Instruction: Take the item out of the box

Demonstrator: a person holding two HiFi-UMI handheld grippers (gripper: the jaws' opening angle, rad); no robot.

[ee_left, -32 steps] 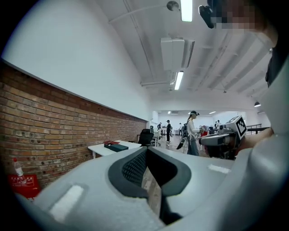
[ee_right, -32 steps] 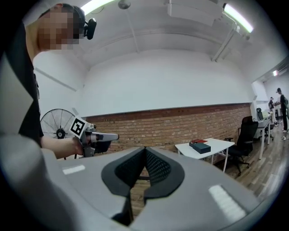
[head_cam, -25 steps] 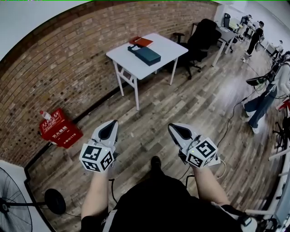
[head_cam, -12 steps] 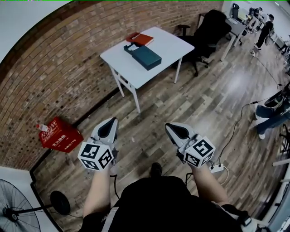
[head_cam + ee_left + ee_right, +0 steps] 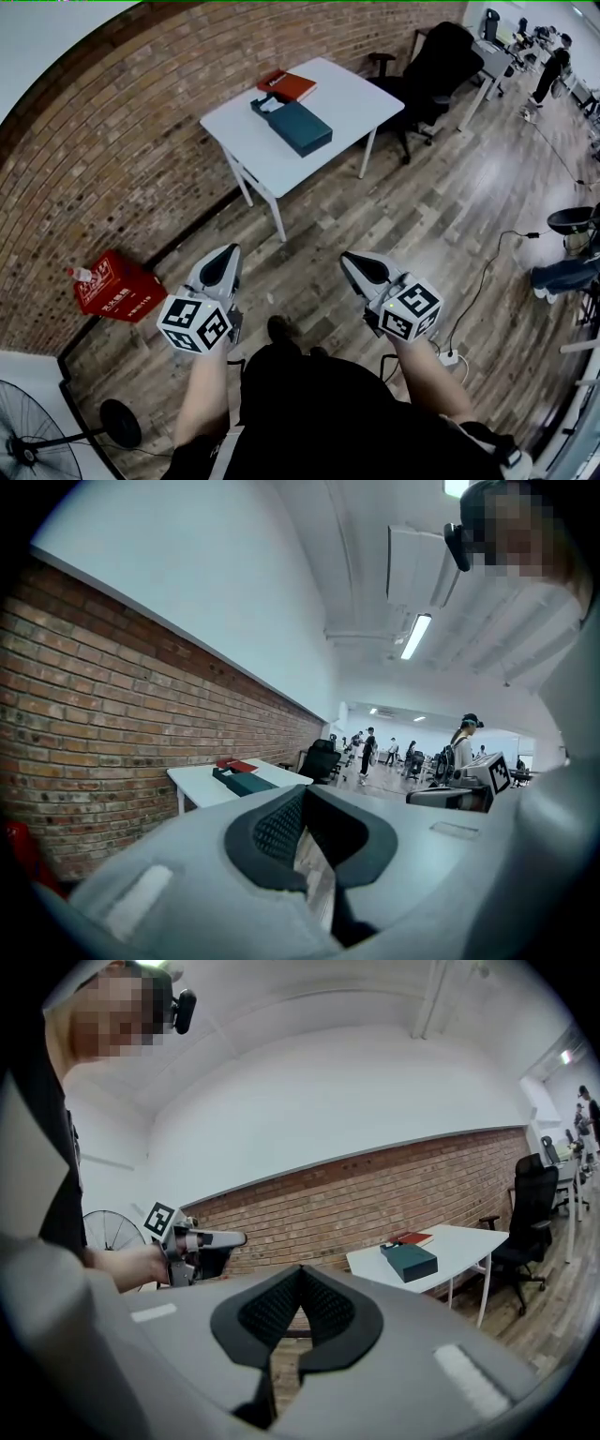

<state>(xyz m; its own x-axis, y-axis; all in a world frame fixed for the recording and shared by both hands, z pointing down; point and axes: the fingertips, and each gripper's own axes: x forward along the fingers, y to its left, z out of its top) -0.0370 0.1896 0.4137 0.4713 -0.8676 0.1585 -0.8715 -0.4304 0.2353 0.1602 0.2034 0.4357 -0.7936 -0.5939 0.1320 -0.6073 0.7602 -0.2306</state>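
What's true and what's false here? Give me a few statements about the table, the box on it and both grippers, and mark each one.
1. The teal box lies on the white table. True.
2. The right gripper is holding the teal box. False: its jaws are shut on nothing, and it is well away from the table.
3. A red crate sits on the floor by the brick wall. True.
4. The left gripper has its jaws wide open. False: they are together and empty.
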